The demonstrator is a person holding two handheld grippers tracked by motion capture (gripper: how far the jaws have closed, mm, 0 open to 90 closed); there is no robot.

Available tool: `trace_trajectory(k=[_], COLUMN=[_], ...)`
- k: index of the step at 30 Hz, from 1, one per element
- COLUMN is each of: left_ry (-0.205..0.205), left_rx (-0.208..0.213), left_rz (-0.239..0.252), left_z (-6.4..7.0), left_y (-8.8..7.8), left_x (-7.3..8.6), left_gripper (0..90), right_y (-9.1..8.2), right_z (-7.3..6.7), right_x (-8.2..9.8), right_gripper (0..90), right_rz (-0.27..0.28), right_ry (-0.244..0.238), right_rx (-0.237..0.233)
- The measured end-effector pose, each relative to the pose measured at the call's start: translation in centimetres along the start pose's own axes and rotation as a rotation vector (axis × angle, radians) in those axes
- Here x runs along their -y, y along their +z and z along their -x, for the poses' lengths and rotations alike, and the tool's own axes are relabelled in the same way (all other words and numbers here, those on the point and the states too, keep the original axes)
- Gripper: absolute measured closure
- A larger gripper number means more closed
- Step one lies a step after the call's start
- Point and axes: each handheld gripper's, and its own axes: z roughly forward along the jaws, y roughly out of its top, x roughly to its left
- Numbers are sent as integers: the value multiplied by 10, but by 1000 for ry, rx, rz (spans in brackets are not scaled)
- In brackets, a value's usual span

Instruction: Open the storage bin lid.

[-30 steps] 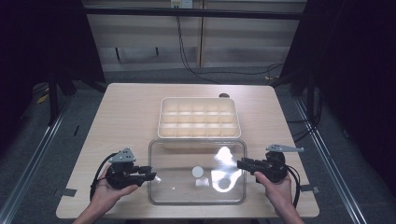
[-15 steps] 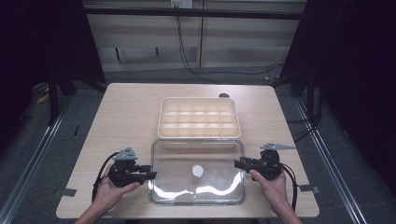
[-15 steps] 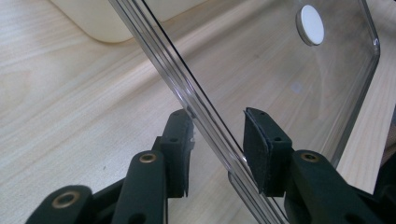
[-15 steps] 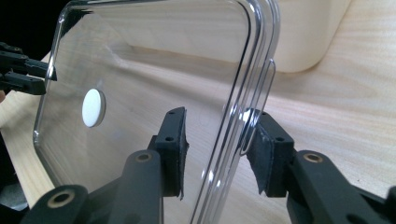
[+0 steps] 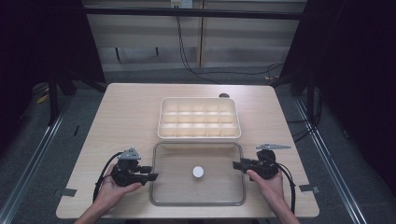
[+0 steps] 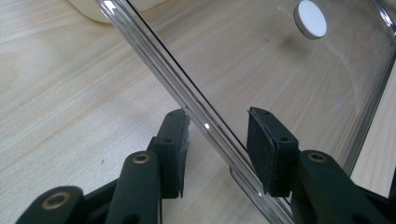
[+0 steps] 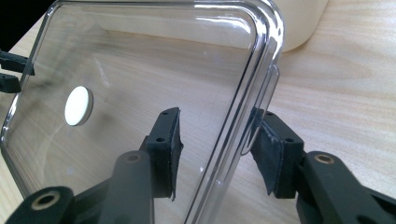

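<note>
A clear rectangular lid (image 5: 177, 186) with a white round knob (image 5: 198, 171) lies flat on the wooden table, just in front of a cream compartment tray (image 5: 199, 136). My left gripper (image 5: 153, 176) sits at the lid's left edge. In the left gripper view its jaws (image 6: 217, 135) stand open astride the lid's rim (image 6: 187, 98). My right gripper (image 5: 237, 164) is at the lid's right edge. In the right gripper view it (image 7: 217, 135) is also open, with the rim (image 7: 247, 107) between the pads and a gap on both sides.
The cream tray (image 7: 301, 23) has several empty compartments and stands directly behind the lid. Bare table (image 5: 121, 116) lies to the left and right of both. A small dark object (image 5: 224, 95) rests behind the tray. The table's front edge is close to the hands.
The bright glare that moved across the lid has gone; the lid now lies flat on the table. Both grippers stay at its side edges.
</note>
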Motion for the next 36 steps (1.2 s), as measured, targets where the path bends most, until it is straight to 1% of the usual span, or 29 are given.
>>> trace_trajectory(k=[2,5,7,9,11,13,15,17,19,21,23,24,25,26,27,28,30,31,32,34,35,36], left_ry=[-7,-23,-27,-33,-47,-47,-51,-50,-72,-63,-64,-49,-41,-47,-55,-54,-50,-56,-46,-59,-59,-53], left_rx=[-1,2,8,14,22,19,23,32,44,43,43,21,6,4,8,-2,-19,-24,-39,-58,-61,-71], left_rz=[3,-13,-10,-15,-30,-29,-30,-42,-45,-52,-52,-42,-24,-16,-1,8,35,52,69,110,137,149], left_z=[0,-2,-3,-3,-4,-4,-4,-5,-6,-6,-6,-5,-5,-6,-7,-9,-10,-10,-11,-12,-13,-12], left_y=[1,3,3,4,8,9,10,11,13,12,12,11,10,6,5,1,-4,-7,-10,-19,-23,-27], left_x=[0,0,1,2,4,4,4,5,5,5,5,5,5,4,4,3,4,4,4,5,6,7], left_gripper=[584,579,576,571,548,533,529,520,482,468,457,443,453,445,424,411,391,366,349,336,321,309], right_y=[1,5,5,5,7,10,11,10,7,4,1,0,-1,-2,-4,-5,-10,-13,-16,-24,-28,-33], right_z=[0,-1,-1,-1,1,1,1,2,4,5,5,5,4,4,3,2,-1,-2,-4,-6,-9,-10], right_x=[0,2,2,3,4,6,6,5,5,4,4,4,4,4,4,5,5,5,5,6,6,7], right_gripper=[535,516,525,538,532,502,474,456,438,433,421,419,416,411,407,405,387,386,378,363,360,354], right_rz=[0,-6,7,9,-4,-15,-7,7,26,47,62,67,78,86,92,99,125,141,156,196,213,233], right_ry=[2,-5,-8,-15,-2,-10,-5,-6,-1,0,-3,-3,-6,-18,-17,-22,-40,-58,-67,-83,-93,-105], right_rx=[4,37,47,74,71,86,73,78,75,73,65,70,69,62,66,67,44,43,44,35,37,33])
